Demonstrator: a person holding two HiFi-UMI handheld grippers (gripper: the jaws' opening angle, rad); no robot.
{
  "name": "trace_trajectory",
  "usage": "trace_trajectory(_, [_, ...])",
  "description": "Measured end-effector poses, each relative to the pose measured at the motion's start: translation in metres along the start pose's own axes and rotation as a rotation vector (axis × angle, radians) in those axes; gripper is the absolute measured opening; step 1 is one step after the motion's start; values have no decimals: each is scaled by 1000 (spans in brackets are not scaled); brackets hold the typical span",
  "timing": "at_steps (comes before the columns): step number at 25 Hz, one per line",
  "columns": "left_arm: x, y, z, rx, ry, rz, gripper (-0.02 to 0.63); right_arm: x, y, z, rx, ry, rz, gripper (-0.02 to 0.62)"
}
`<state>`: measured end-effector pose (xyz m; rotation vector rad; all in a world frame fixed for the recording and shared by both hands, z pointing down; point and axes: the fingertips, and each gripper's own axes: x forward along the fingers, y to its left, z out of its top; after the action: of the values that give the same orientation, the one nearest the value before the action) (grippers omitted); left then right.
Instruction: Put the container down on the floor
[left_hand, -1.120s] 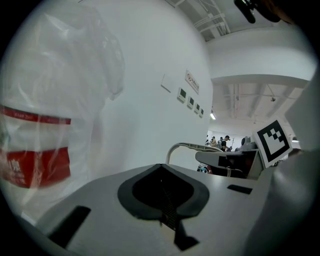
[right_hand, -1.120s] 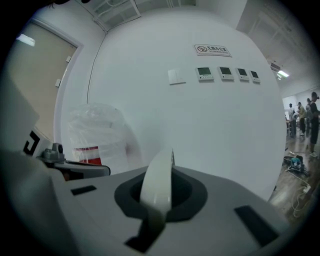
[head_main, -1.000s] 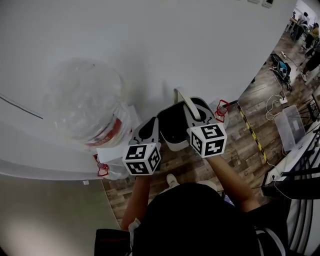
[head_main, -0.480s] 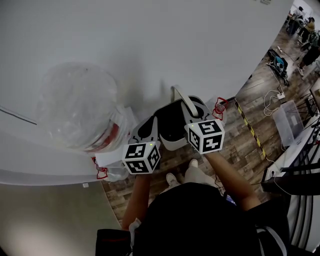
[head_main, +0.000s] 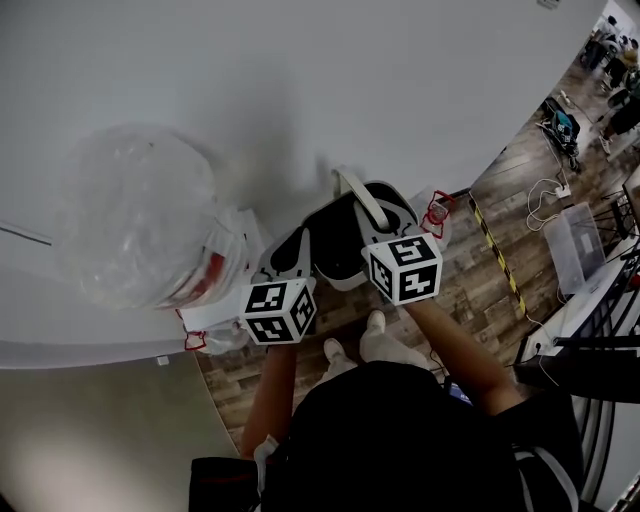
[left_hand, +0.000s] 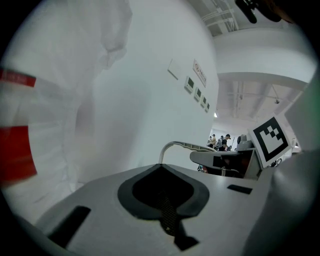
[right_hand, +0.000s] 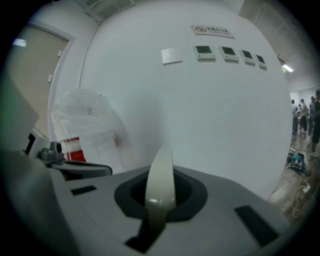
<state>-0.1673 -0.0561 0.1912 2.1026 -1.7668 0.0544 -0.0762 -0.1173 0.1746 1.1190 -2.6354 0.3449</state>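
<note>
Pinching container (head_main: 338, 252) handle (right_hand: 160, 182) — right gripper (head_main: 386, 224) down-tilted

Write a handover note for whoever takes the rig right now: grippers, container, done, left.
Right gripper: shut on the beige handle of the container.
Left gripper: jaws together beside the container's rim, nothing clearly held.
Container: upright by the white wall, over the wooden floor; floor contact not visible.
Done: container in hand at the drop spot.
Left: lower it onto the floor, open the right gripper, pull both clear.
</note>
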Motion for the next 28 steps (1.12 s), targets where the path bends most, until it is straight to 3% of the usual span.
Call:
trace_trajectory(14, [41,15,-46,-43,90,12,14,35,-13,-55,12,140,23,29])
trace_trajectory(28, [48,24,-104,-102,155,57,14,49,-21,-122,48,246,19,30])
